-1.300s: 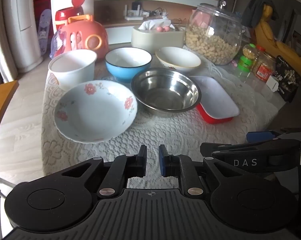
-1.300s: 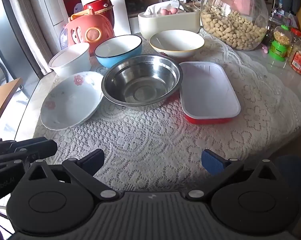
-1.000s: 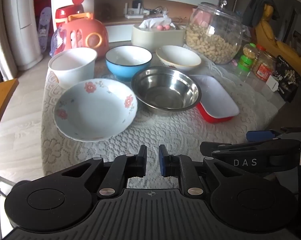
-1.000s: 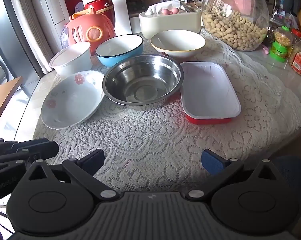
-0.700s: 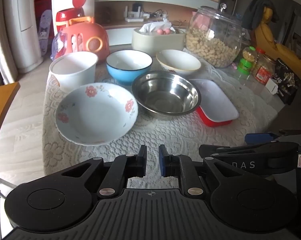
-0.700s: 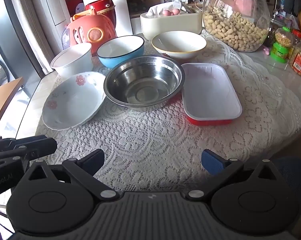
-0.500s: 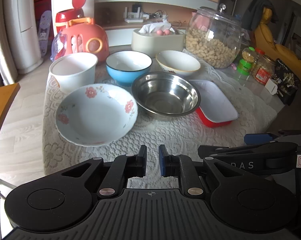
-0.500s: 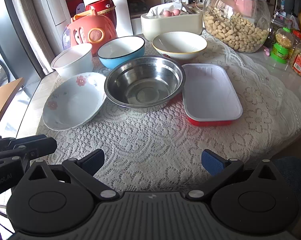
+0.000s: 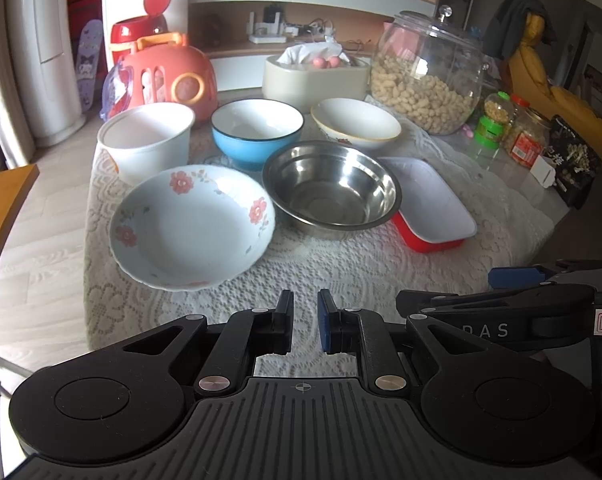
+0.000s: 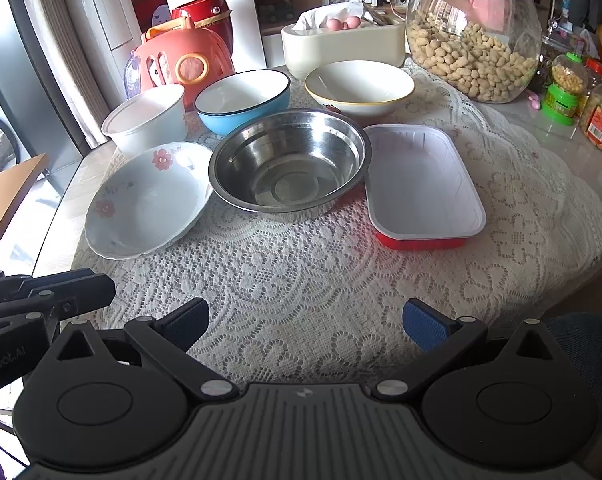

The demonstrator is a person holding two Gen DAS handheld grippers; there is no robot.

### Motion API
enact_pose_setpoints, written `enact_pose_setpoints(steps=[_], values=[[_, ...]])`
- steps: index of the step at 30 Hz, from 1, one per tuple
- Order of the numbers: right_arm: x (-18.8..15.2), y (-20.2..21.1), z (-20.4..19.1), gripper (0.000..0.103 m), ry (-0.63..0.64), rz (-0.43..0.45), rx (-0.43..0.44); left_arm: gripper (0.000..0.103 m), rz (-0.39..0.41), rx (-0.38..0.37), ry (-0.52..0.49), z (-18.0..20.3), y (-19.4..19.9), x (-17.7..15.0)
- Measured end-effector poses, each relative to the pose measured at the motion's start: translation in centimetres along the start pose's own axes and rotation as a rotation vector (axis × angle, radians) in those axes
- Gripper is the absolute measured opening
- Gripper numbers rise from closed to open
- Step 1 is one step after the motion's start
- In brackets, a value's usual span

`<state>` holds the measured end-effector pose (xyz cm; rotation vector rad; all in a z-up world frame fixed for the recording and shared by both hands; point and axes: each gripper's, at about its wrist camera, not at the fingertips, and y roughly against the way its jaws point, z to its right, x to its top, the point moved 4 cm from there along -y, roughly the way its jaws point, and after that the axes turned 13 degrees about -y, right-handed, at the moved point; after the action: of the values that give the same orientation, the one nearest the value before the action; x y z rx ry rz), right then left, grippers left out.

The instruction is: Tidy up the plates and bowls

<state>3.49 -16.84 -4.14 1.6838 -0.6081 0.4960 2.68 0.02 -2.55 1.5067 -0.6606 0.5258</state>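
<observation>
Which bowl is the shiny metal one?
The steel bowl in the middle of the lace cloth, between the flowered plate and the red tray. The other bowls are white or blue, not mirror-shiny.

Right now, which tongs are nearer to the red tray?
Right. The right tongs sit just before the red tray; the left tongs face the floral plate, further left.
</observation>
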Motion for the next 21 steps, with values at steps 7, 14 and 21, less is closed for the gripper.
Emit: enact_pose_setpoints(steps=[7, 14, 21], values=[[-0.14, -0.05, 0.03, 0.103, -0.001, 0.001, 0.000, 0.017, -0.007, -0.002, 0.000, 0.09, -0.20, -0.13], [-0.14, -0.03, 0.05, 0.103, -0.001, -0.001, 0.002, 0.017, -0.008, -0.001, 0.000, 0.06, -0.28, -0.12], [-0.13, -0.05, 0.03, 0.103, -0.002, 0.000, 0.002, 0.017, -0.010, -0.002, 0.000, 0.02, -0.43, -0.14]])
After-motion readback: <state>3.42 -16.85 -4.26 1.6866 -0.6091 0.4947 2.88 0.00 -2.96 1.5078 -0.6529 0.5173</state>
